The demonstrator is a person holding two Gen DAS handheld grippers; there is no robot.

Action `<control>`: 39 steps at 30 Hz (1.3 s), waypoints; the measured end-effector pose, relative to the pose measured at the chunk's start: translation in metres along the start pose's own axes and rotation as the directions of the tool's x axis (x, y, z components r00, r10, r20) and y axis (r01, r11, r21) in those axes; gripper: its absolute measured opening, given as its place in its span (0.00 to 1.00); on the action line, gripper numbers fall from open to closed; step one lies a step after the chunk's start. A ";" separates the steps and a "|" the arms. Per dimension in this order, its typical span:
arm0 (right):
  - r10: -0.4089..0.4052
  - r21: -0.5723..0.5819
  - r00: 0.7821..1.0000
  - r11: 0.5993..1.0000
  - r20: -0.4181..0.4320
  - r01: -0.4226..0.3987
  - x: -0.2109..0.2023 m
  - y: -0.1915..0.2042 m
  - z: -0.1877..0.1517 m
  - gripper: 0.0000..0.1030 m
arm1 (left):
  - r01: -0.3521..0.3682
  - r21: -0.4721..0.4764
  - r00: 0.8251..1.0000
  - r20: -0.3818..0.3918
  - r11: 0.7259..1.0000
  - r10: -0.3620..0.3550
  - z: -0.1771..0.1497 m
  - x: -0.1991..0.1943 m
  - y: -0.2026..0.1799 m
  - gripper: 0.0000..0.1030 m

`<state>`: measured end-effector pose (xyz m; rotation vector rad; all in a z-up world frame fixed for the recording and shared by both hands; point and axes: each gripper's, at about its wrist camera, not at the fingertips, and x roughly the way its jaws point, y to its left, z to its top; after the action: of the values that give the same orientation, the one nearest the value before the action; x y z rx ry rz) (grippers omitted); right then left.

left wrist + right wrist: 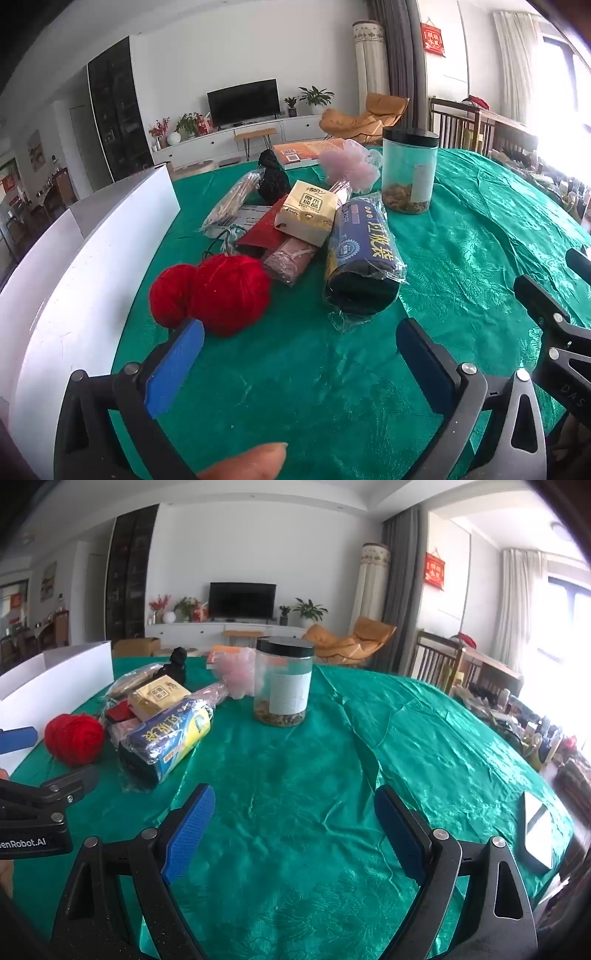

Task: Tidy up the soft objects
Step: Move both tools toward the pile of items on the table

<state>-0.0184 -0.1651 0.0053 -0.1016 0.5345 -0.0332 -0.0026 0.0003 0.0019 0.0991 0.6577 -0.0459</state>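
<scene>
Two red yarn balls (214, 291) lie on the green tablecloth (461, 266), just beyond my left gripper's left fingertip. Behind them are a pink folded cloth in plastic (291, 260), a tissue pack (308, 212), a blue roll of bags (364, 258), a pink mesh puff (351, 166) and a black knitted item (271, 179). My left gripper (301, 354) is open and empty. My right gripper (293, 823) is open and empty over bare cloth (332, 757); the red yarn (75, 738) and the roll (166, 738) lie to its left.
A white open box (74, 266) stands along the left table edge. A clear jar with a black lid (408, 170) stands mid-table, also in the right wrist view (283, 681). A book (306, 151) lies at the back. A phone (539, 834) lies at the right edge.
</scene>
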 end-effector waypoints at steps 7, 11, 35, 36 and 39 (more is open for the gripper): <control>0.005 -0.009 1.000 1.000 0.004 -0.005 0.000 0.000 0.000 0.87 | -0.048 0.009 0.998 -0.043 0.999 0.048 -0.005 0.013 0.002 1.00; 0.005 -0.013 1.000 1.000 0.000 -0.005 0.000 -0.001 0.000 0.87 | -0.048 0.013 0.998 -0.051 0.999 0.048 -0.008 0.013 0.001 1.00; 0.009 -0.021 1.000 1.000 -0.006 -0.009 0.002 0.006 -0.002 0.87 | -0.061 0.020 0.992 -0.105 0.998 0.063 -0.015 0.022 0.002 1.00; 0.009 -0.022 1.000 1.000 -0.006 -0.009 0.002 0.006 -0.002 0.87 | -0.062 0.020 0.992 -0.107 0.998 0.063 -0.015 0.023 0.002 1.00; 0.010 -0.022 1.000 1.000 -0.008 -0.010 0.003 0.006 -0.003 0.87 | -0.064 0.020 0.991 -0.113 0.998 0.066 -0.016 0.024 0.003 1.00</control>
<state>-0.0174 -0.1594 0.0009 -0.1208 0.5429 -0.0179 0.0068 0.0045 -0.0254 0.1391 0.7671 0.0174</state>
